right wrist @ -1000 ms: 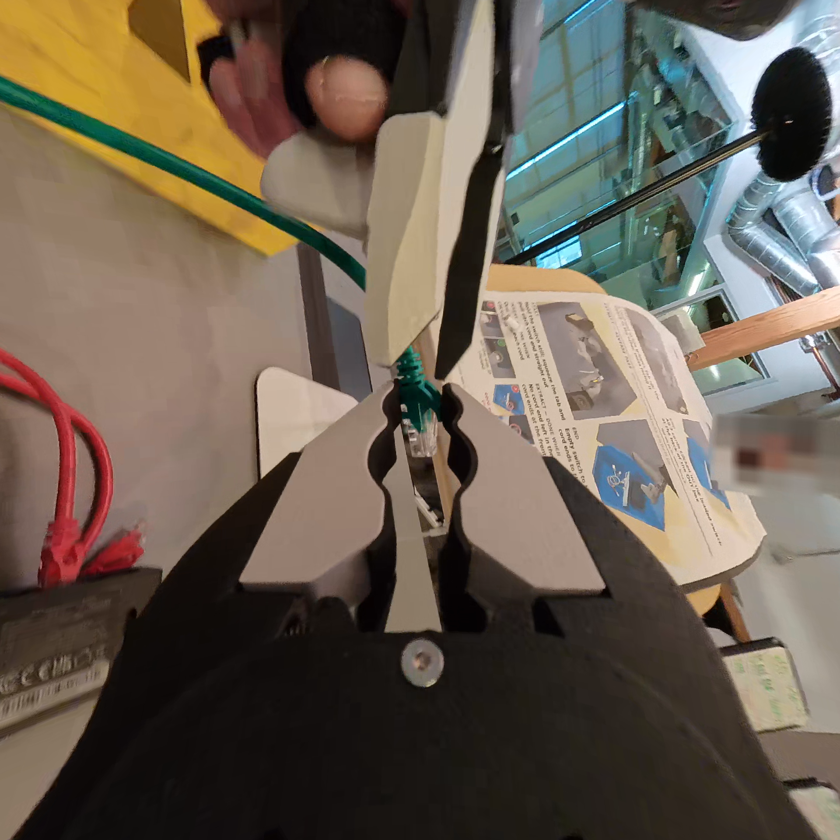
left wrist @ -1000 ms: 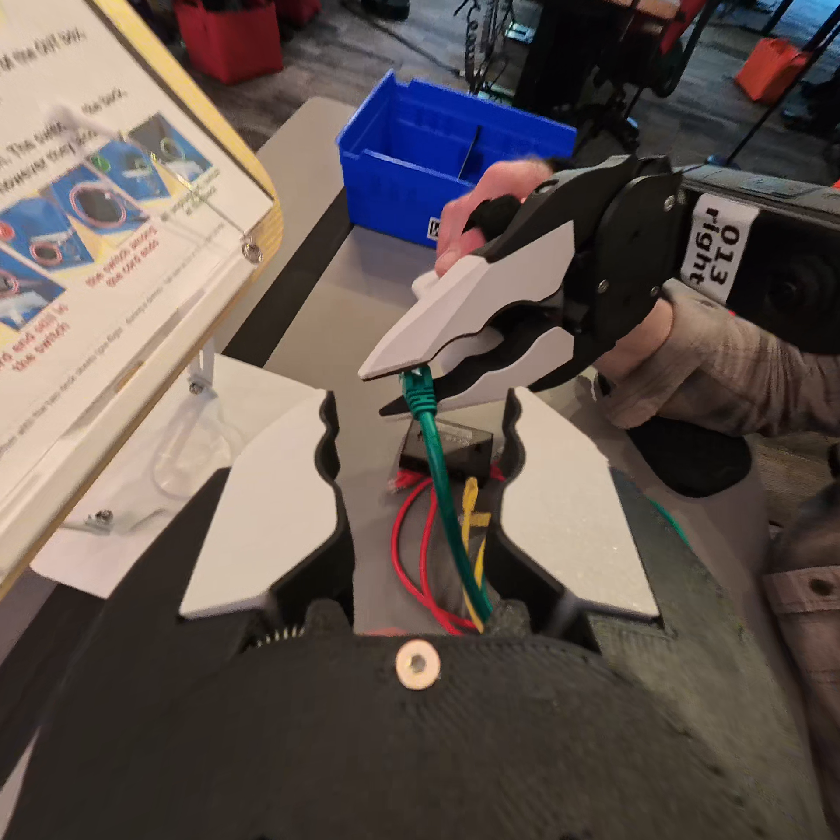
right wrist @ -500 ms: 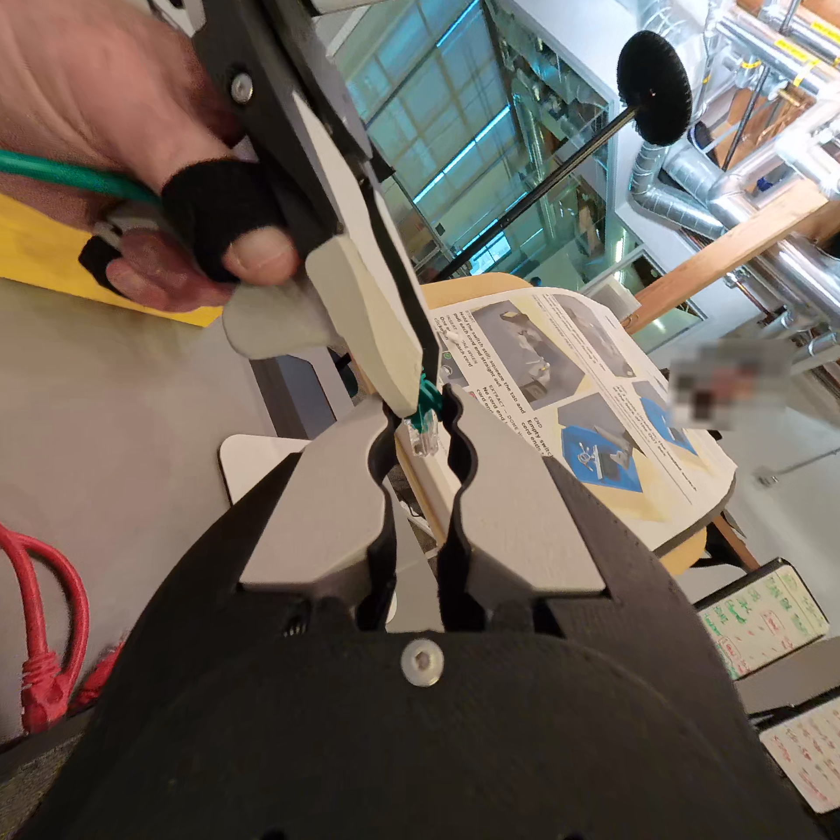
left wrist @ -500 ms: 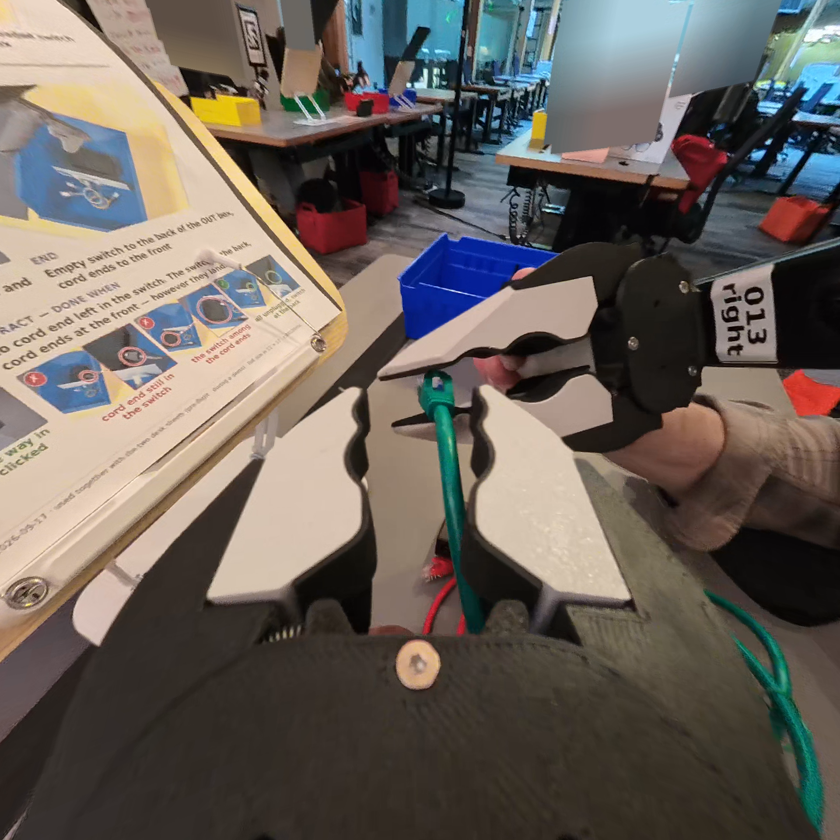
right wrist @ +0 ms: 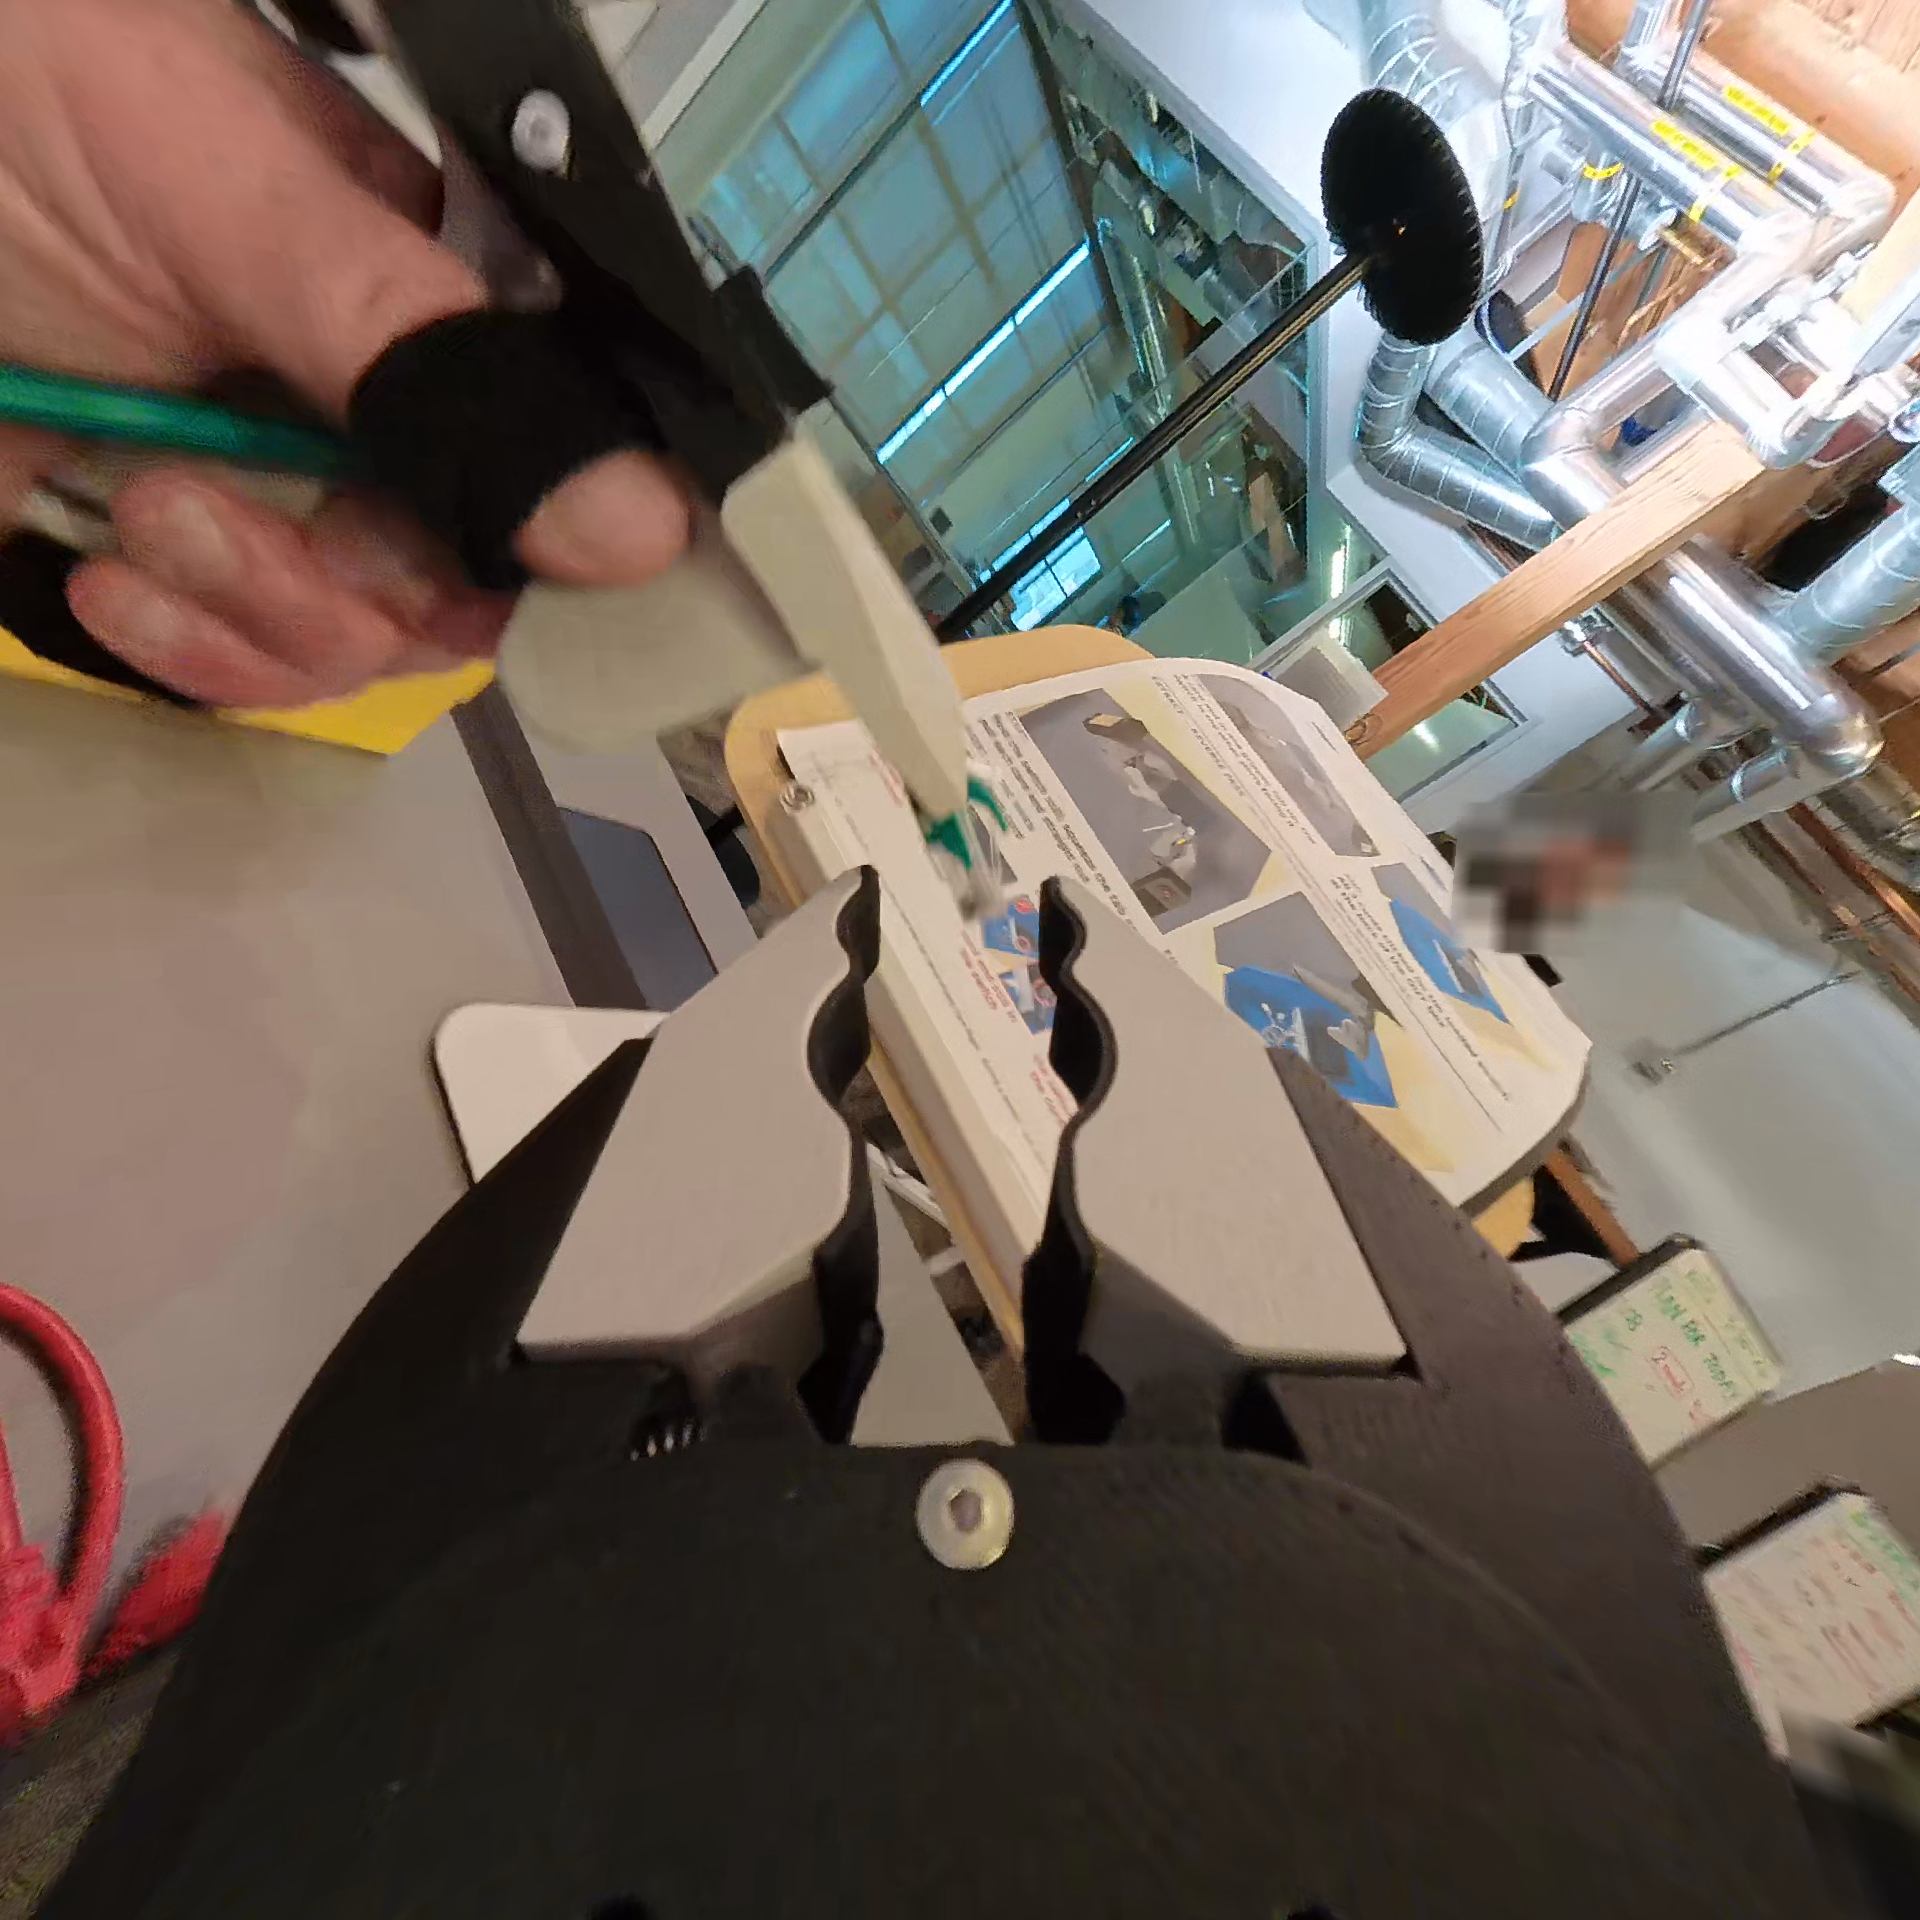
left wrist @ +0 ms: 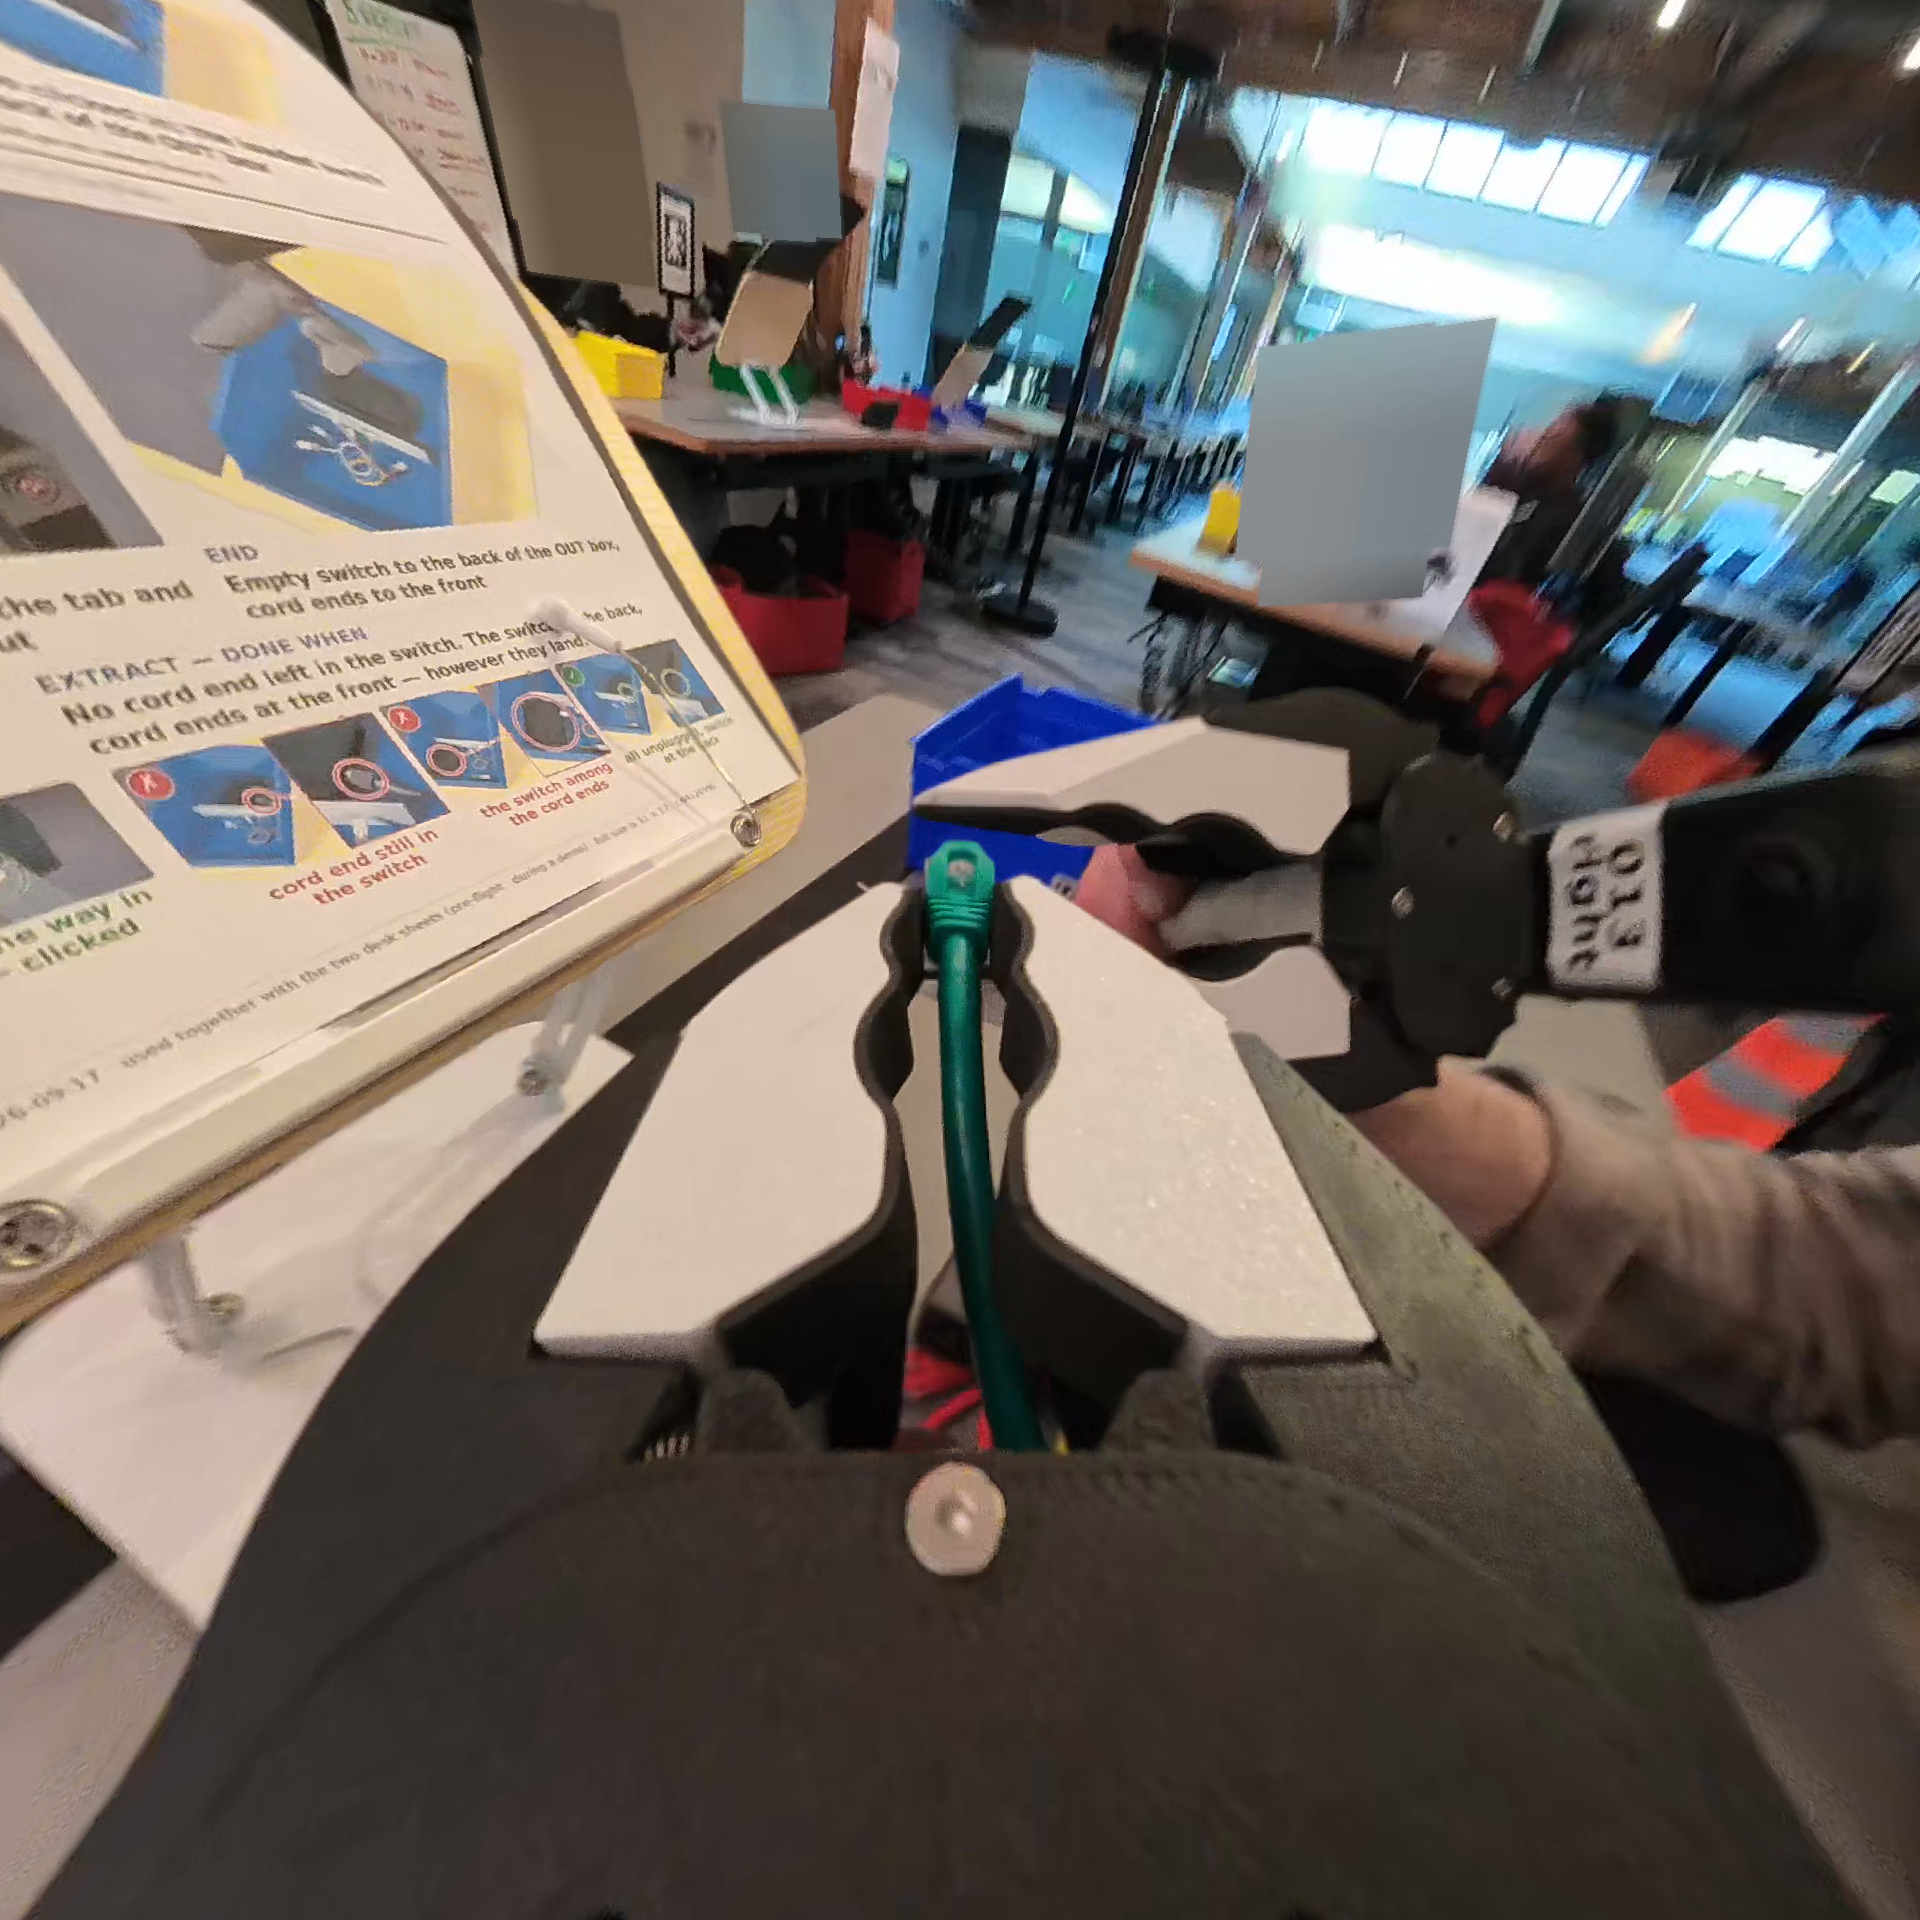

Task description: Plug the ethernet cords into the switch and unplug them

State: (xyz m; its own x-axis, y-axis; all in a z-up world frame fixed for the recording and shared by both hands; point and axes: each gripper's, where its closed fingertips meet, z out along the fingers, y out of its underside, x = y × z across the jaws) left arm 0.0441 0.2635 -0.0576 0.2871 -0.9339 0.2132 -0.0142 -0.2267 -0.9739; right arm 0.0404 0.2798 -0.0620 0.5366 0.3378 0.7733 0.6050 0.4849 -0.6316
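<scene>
My left gripper (left wrist: pixel 956 909) is shut on the green ethernet cord (left wrist: pixel 966 1122) just behind its plug (left wrist: pixel 961 873), which sticks out past the fingertips. The cord runs back between the fingers. My right gripper (right wrist: pixel 956 914) is open and empty, its tips a little short of the plug (right wrist: pixel 961 847). In the left wrist view its fingers (left wrist: pixel 1143 774) sit just right of and above the plug. Red cords (right wrist: pixel 62 1455) lie on the table at the lower left. The switch is not clearly in view.
A tilted instruction board (left wrist: pixel 312 623) on a stand is close on the left and also shows in the right wrist view (right wrist: pixel 1195 883). A blue bin (left wrist: pixel 997 727) stands behind the grippers. A yellow bin (right wrist: pixel 343 717) sits on the grey table (right wrist: pixel 208 987). Only a small space, under 4 cm, lies between the two pairs of fingers.
My right gripper, shut on the green plug before, has opened and let it go. My left gripper has closed on the green cord and has risen with it.
</scene>
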